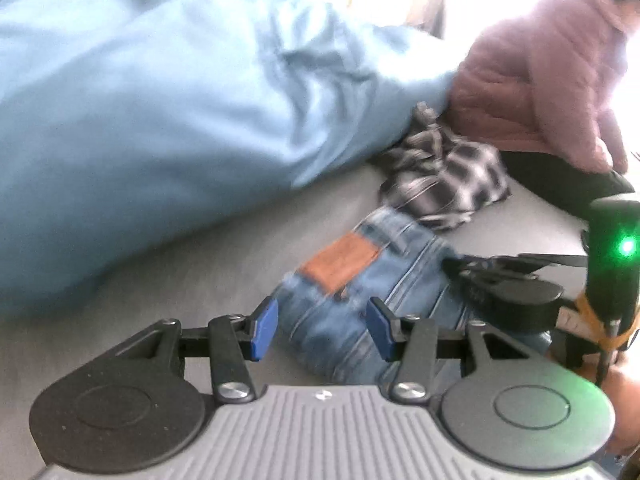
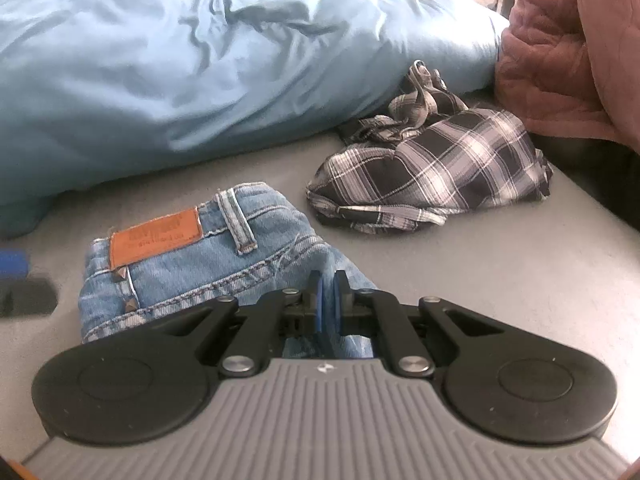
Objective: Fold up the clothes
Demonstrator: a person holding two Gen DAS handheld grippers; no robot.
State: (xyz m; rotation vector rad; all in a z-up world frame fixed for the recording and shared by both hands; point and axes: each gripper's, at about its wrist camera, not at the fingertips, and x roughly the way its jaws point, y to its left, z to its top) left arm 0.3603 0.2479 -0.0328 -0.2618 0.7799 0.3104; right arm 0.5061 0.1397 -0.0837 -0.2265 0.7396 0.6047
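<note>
Two grippers work over a grey bed sheet (image 2: 500,280). The left gripper (image 1: 322,326) tilts downward above the folded jeans (image 1: 360,292); its blue fingers (image 1: 264,328) stand apart, one on each side of the denim in the picture, and no pad visibly presses on cloth. The right gripper (image 2: 327,304) also tilts downward, and its fingers are together, clamped on a fold of the jeans (image 2: 192,264) at the near edge. In the left wrist view the right gripper (image 1: 468,270) lies to the right, its tip on the denim, with a green light on its body.

The jeans lie on the sheet with the brown leather patch (image 2: 154,240) and a belt loop facing up. Beyond them sits a crumpled plaid shirt (image 2: 432,184), apart from the jeans. A light blue duvet (image 2: 200,60) is bunched behind both garments. A person in a pink quilted jacket (image 1: 552,80) sits at the right, the jacket touching the duvet.

The left wrist view is blurred. The lower part of the jeans is hidden behind the gripper bodies.
</note>
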